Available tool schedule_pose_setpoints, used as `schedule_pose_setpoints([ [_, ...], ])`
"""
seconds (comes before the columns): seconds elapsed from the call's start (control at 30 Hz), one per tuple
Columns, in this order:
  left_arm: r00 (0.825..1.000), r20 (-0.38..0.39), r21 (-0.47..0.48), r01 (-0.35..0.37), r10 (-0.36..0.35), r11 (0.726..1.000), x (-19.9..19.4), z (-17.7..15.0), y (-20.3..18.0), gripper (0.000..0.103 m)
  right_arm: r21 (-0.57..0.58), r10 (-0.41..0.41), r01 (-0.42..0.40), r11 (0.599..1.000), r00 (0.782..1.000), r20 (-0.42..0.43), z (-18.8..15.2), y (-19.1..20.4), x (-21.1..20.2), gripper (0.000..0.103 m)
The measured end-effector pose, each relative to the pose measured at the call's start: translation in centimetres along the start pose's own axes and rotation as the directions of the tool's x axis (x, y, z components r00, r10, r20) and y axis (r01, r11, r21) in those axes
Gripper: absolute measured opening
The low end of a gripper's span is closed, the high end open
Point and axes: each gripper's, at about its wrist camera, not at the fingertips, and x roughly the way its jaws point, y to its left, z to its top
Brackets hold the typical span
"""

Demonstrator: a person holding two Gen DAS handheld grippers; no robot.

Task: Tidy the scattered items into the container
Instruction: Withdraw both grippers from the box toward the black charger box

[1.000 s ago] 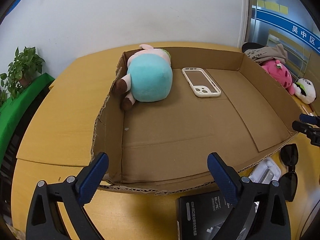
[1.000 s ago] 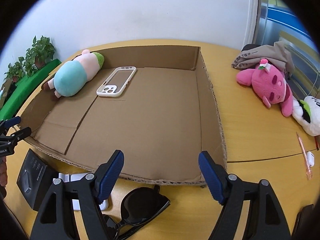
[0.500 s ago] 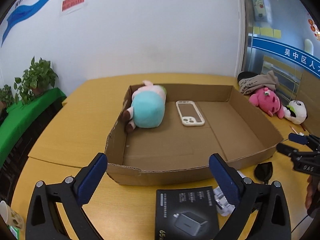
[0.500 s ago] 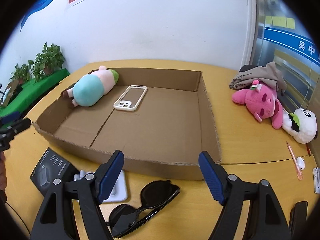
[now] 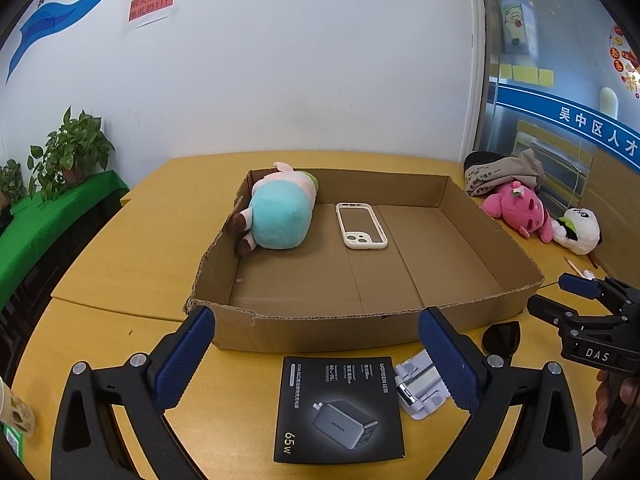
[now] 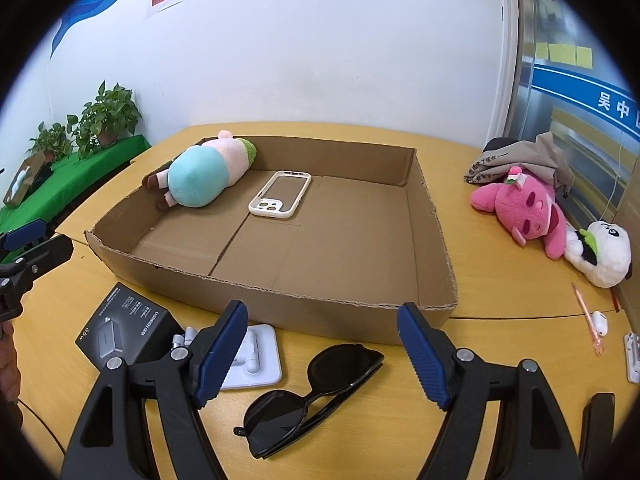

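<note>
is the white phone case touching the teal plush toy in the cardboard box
Apart: the right wrist view shows bare cardboard between white phone case and teal plush toy.

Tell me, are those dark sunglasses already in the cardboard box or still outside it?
Outside. The sunglasses lie folded on the table in front of the cardboard box, just below the open right claw.

A white wall (image 5: 320, 60) is seen far ahead of the jaws, marked with a blue wave stripe (image 5: 80, 4) and a red notice (image 5: 152, 3) up left. A yellow wooden table (image 6: 500, 288) is spread beneath and beyond the jaws. Potted plants (image 5: 72, 152) are set on a green-covered ledge (image 5: 36, 224) far left of the jaws. A glass partition (image 5: 560, 80) with a blue band and yellow sticky notes (image 6: 564, 53) is seen far right. Lighting is even and bright.
</note>
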Motion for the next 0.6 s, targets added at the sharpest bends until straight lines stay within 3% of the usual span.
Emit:
schedule_pose_setpoints([
  [0.6, 0.999, -0.023, 0.020, 0.027, -0.026, 0.999, -0.24, -1.00, -0.61, 0.103, 0.029, 0.007, -0.006, 1.000, 1.000, -0.015, -0.74, -0.30, -0.48, 0.077],
])
